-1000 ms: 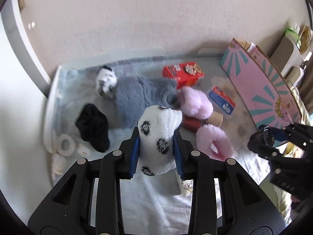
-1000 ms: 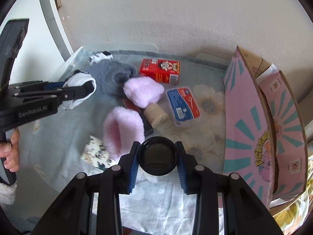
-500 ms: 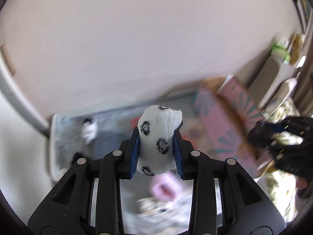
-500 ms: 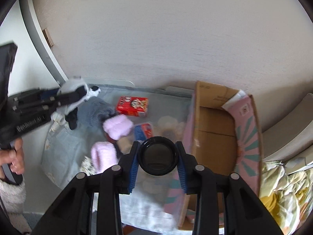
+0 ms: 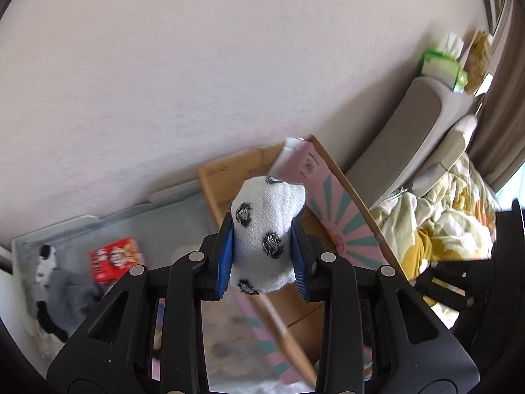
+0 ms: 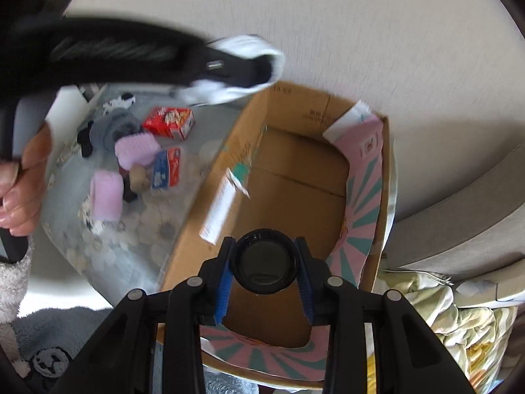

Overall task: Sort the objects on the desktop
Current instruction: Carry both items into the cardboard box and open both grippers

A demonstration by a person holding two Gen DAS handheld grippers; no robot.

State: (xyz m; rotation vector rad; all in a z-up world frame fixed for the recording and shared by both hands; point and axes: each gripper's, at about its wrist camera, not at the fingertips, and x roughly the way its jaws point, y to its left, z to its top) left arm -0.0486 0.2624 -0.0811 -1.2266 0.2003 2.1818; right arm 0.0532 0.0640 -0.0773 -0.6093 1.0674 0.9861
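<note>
My left gripper (image 5: 262, 256) is shut on a white sock with black spots (image 5: 267, 223) and holds it high, over the near edge of the open cardboard box (image 5: 229, 177). In the right wrist view the left gripper shows blurred, with the sock (image 6: 242, 62) above the box's far left corner. My right gripper (image 6: 264, 282) is shut on a round black lid-like object (image 6: 264, 261) and hangs over the open box (image 6: 295, 170), whose brown bottom shows below.
On the cloth-covered table (image 6: 183, 223) left of the box lie two pink fluffy slippers (image 6: 134, 146), a red snack box (image 6: 169, 121), a blue-red packet (image 6: 167, 167), grey and black socks (image 6: 111, 128). A bed with floral bedding (image 5: 452, 203) is to the right.
Both grippers have risen and swung right from over the table to over the cardboard box, still holding the sock and the black round object.
</note>
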